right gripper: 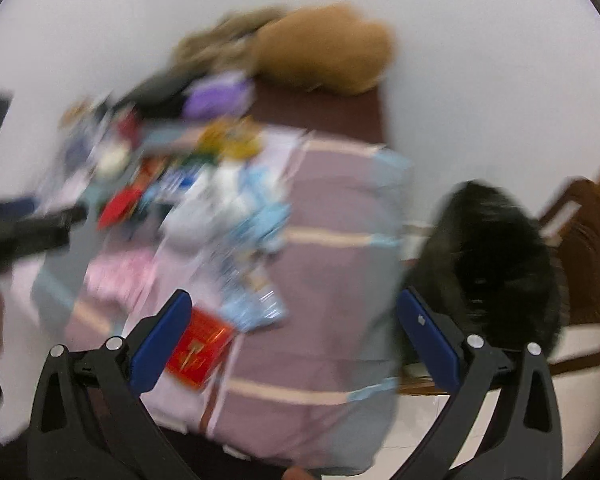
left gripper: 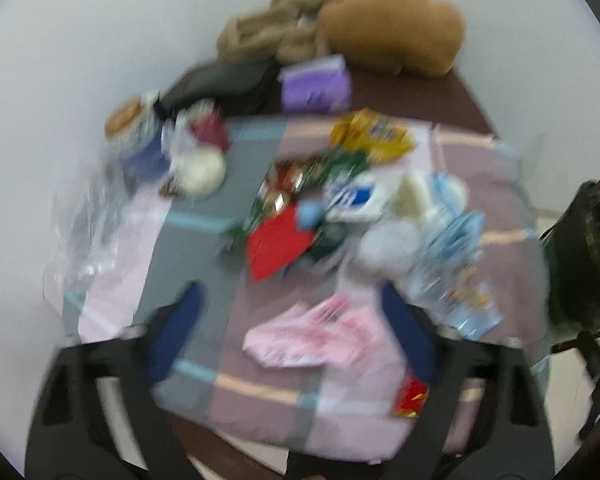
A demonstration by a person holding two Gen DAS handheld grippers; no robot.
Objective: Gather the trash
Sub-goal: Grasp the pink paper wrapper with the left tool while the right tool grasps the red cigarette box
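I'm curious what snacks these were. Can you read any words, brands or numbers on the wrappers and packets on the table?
None can be read; both views are motion-blurred.
Red packet: gold marks, too blurred to read.
Yellow wrapper: bluish print, unreadable.
White and blue packet: blue marks, unreadable.
Pink wrapper: reddish print, unreadable.
Purple box: no legible text.

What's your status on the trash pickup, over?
Left gripper and right gripper open, holding nothing. Pink wrapper lies between left fingers, untouched. Wrapper pile uncollected on cloth. Nothing blocking.
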